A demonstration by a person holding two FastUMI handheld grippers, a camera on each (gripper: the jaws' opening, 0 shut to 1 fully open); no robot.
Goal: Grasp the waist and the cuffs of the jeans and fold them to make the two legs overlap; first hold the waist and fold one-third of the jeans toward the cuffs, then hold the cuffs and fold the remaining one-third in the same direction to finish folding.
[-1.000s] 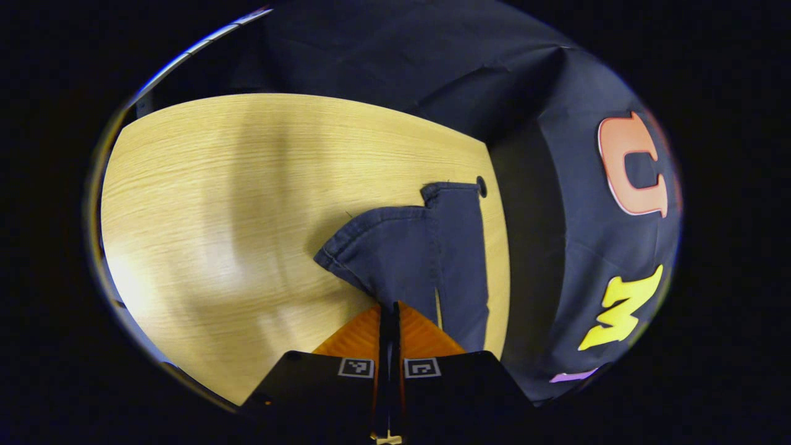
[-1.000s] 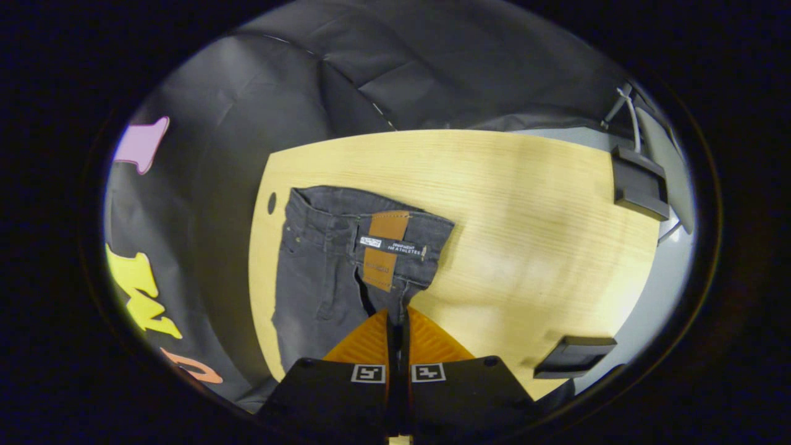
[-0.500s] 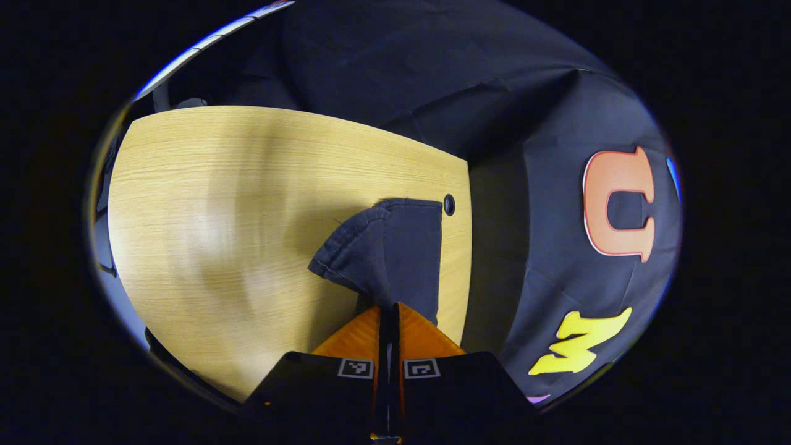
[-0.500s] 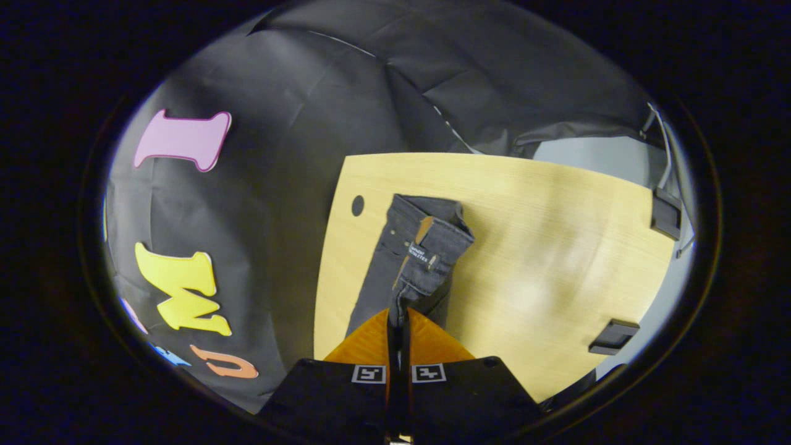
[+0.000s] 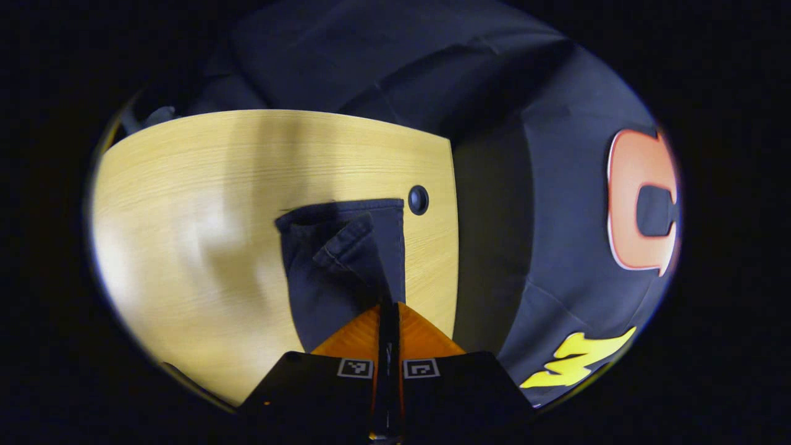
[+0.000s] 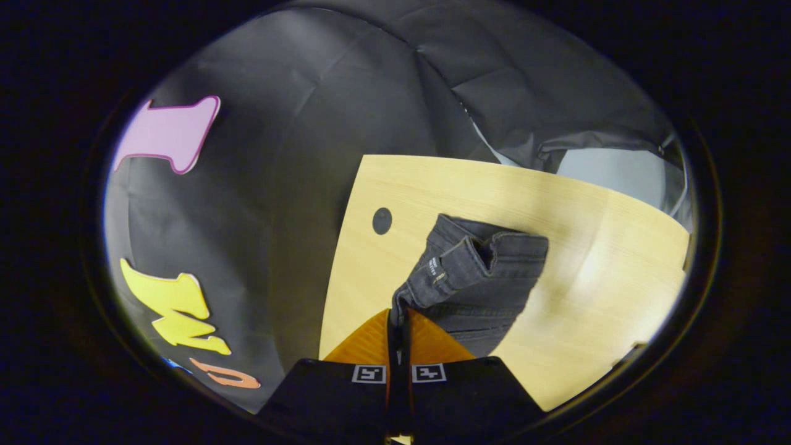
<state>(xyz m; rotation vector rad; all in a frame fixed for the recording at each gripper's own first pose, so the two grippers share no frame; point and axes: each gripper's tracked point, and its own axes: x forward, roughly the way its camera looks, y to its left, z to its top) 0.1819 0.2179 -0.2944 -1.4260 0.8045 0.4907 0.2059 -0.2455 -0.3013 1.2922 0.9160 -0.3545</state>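
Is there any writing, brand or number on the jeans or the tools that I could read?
White tag at the waist of the jeans: print too small and blurred to read.
Square markers on the left gripper and right gripper: coded patterns, no words.

Both gripper views close above the shared table (image 5: 204, 185), facing downward.

In the left gripper view, the lower part of the jeans (image 5: 337, 259) is disappearing behind the left tool (image 5: 388, 309) at bottom centre. In the right gripper view, the right tool (image 6: 398, 315) is covering the pinched fabric, and the waist label (image 6: 434, 267) is showing too small to tell.
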